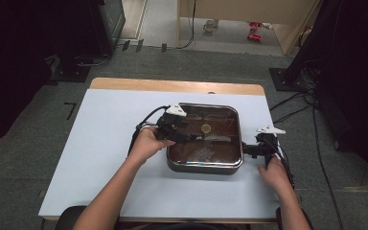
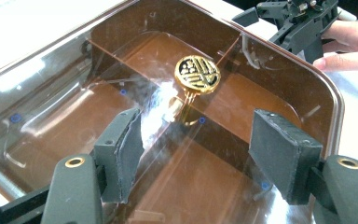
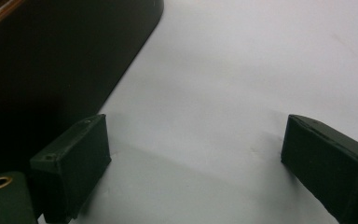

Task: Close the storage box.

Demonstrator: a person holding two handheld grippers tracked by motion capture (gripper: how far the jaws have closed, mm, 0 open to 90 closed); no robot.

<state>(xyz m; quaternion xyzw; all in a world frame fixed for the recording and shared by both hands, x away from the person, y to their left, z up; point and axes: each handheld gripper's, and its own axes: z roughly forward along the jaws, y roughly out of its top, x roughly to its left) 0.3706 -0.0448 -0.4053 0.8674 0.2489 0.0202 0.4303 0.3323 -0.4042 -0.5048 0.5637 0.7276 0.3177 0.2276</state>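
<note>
Glossy see-through brown plastic lid (image 2: 270,93), shiny gold metal knob (image 2: 197,74), matt black claw pads (image 2: 279,154), smooth matt white table (image 3: 242,70).

I saw the left forearm reach in from the bottom edge, angled up and to the right. The left gripper (image 1: 184,135) was held level, jaws parted, nothing between the pads. The right gripper (image 1: 247,150) sat low, pointing left, jaws spread wide, right hand (image 1: 274,173) behind it.
</note>
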